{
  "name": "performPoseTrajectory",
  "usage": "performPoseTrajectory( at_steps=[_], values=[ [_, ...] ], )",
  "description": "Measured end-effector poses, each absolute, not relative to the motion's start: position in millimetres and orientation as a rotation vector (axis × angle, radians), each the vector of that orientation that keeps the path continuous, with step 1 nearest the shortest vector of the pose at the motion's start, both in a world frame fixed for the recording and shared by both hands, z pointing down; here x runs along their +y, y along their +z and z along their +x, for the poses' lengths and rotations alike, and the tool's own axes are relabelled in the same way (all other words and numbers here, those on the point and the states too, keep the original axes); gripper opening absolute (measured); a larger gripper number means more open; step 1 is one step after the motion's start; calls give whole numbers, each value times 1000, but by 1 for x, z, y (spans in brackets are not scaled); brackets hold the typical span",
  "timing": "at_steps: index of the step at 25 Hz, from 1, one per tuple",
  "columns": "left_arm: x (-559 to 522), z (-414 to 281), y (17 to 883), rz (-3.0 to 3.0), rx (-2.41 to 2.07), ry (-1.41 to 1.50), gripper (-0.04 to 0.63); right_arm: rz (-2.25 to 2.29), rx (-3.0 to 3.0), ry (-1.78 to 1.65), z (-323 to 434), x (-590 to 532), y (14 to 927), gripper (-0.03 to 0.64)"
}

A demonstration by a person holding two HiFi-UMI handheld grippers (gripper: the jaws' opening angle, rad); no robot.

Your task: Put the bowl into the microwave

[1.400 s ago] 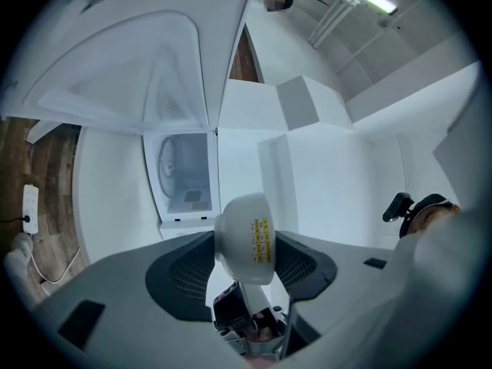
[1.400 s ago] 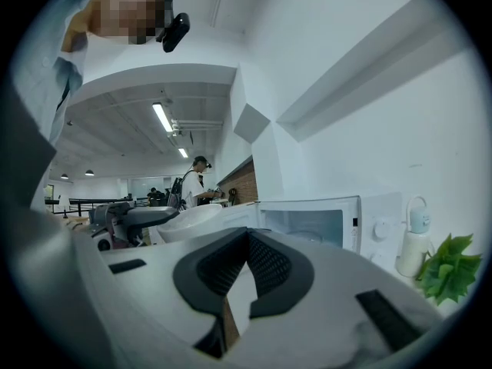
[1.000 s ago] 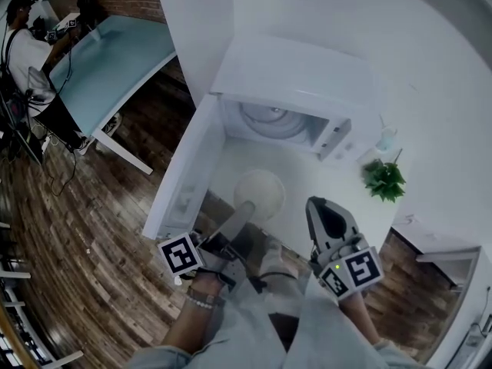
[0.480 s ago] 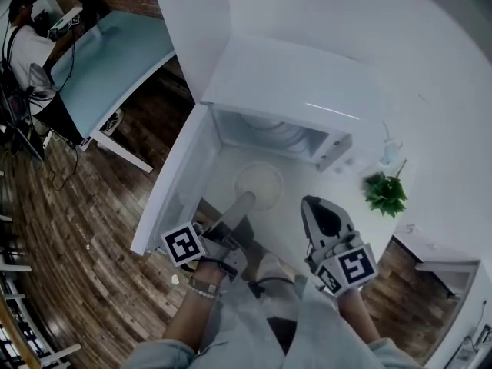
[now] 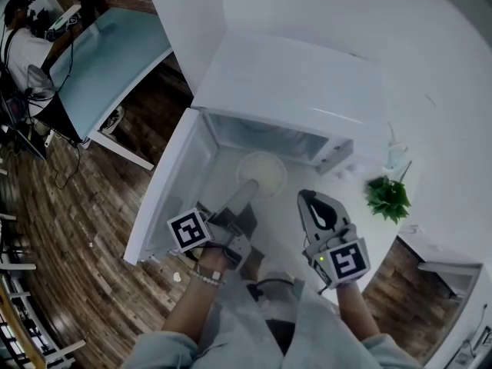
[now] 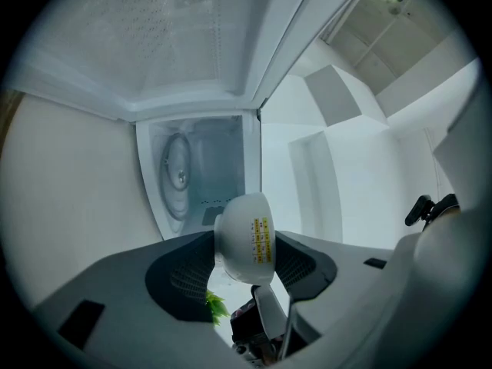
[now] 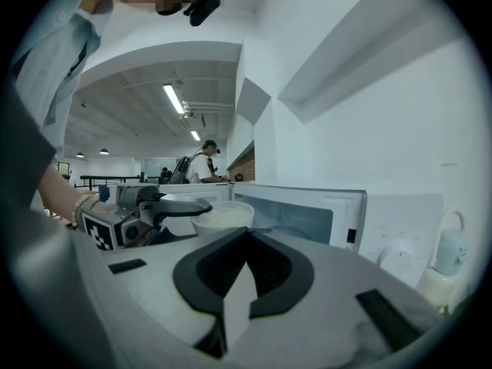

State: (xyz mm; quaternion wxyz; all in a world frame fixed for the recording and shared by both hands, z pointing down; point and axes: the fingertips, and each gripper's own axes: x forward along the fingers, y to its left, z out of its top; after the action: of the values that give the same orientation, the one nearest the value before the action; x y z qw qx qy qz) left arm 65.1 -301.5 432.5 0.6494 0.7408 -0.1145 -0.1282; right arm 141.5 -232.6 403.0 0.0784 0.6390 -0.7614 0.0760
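Observation:
A white bowl hangs at the mouth of the open white microwave, with my left gripper shut on its rim. In the left gripper view the bowl sits tilted between the jaws, a yellow label on its underside, and the cavity with its glass turntable lies straight ahead. My right gripper hovers to the right of the bowl, jaws shut and empty. From the right gripper view the bowl and the left gripper show in front of the microwave.
The microwave door swings wide open on the left. A small green plant and a pale bottle stand on the white counter to the right of the microwave. People sit at a blue table far to the left.
Both grippers have moved forward toward the microwave. The bowl has travelled from the counter in front of the door up to the cavity's opening.

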Motion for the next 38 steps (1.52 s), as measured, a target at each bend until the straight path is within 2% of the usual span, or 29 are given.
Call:
performPoseTrajectory(
  at_steps=[23, 26, 29, 30, 31, 38],
  values=[
    [-368, 121, 489, 1635, -363, -223, 219, 1916, -2209, 326, 174, -286, 459, 3],
    [-372, 123, 498, 1628, -381, -204, 219, 1912, -2210, 344, 175, -292, 464, 37],
    [-376, 125, 508, 1617, -398, -189, 219, 1907, -2215, 348, 175, -300, 470, 41],
    [-377, 125, 512, 1612, -405, -183, 219, 1899, -2212, 355, 174, -302, 474, 90],
    [-378, 126, 515, 1606, -411, -179, 219, 1894, -2207, 361, 174, -304, 477, 106],
    [-384, 131, 528, 1565, -433, -189, 219, 1833, -2191, 380, 168, -322, 497, 166]
  ],
)
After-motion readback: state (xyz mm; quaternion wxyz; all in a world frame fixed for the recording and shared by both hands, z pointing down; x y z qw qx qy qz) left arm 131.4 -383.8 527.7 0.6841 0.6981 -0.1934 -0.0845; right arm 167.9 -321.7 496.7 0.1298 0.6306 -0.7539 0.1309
